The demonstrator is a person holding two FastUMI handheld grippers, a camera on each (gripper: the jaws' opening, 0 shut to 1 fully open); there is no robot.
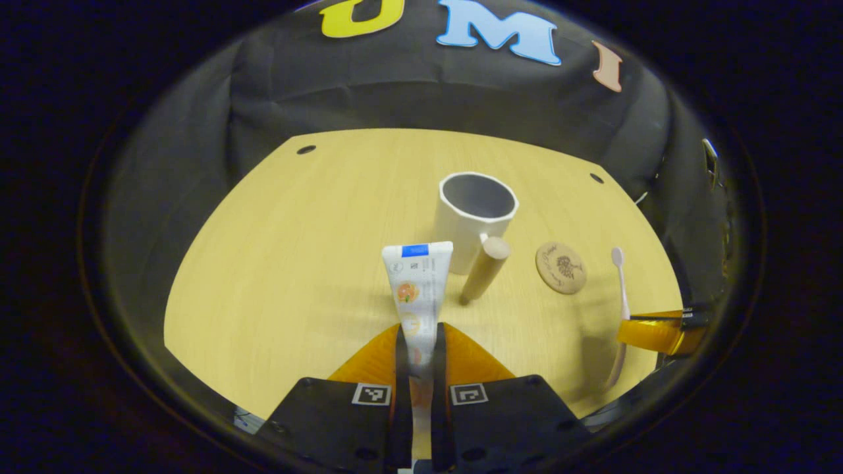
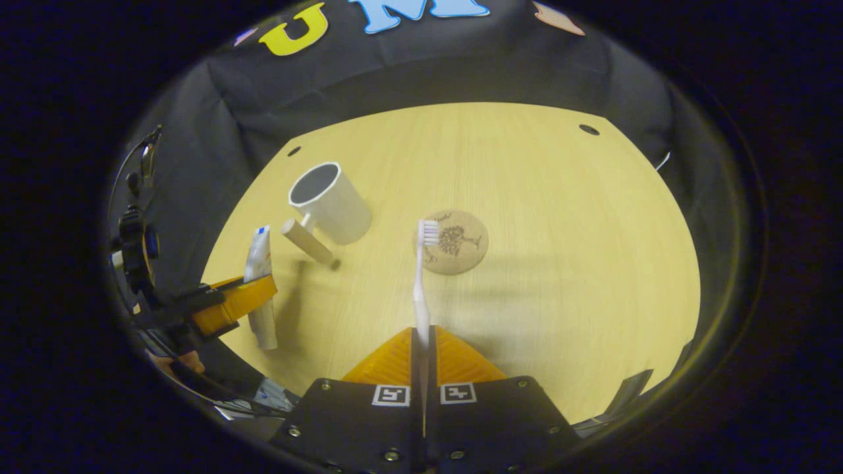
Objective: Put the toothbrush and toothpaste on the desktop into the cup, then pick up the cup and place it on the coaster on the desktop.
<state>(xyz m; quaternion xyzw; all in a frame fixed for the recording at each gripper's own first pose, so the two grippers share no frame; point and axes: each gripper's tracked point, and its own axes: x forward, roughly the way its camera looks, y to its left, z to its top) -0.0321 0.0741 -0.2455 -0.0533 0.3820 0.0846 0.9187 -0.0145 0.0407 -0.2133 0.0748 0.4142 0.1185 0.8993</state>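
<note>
In the left gripper view, the toothpaste (image 1: 417, 289) is clamped between both fingers of the left gripper (image 1: 419, 339) and is held above the desktop (image 1: 290, 263). In the right gripper view, the toothbrush (image 2: 421, 289) is gripped the same way by the right gripper (image 2: 421, 342), bristles pointing forward. Farther off, the cup (image 1: 473, 217) is seen standing upright, with the coaster (image 1: 560, 266) lying flat near it.

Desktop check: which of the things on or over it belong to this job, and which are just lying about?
Job:
- white toothpaste tube with blue band, clamped in left hand-held gripper
- white toothbrush, clamped in right hand-held gripper
- white faceted cup with wooden peg handle, empty
- round cork coaster with printed tree, bare

Lying about:
- nothing else on the pale wooden desktop
</note>
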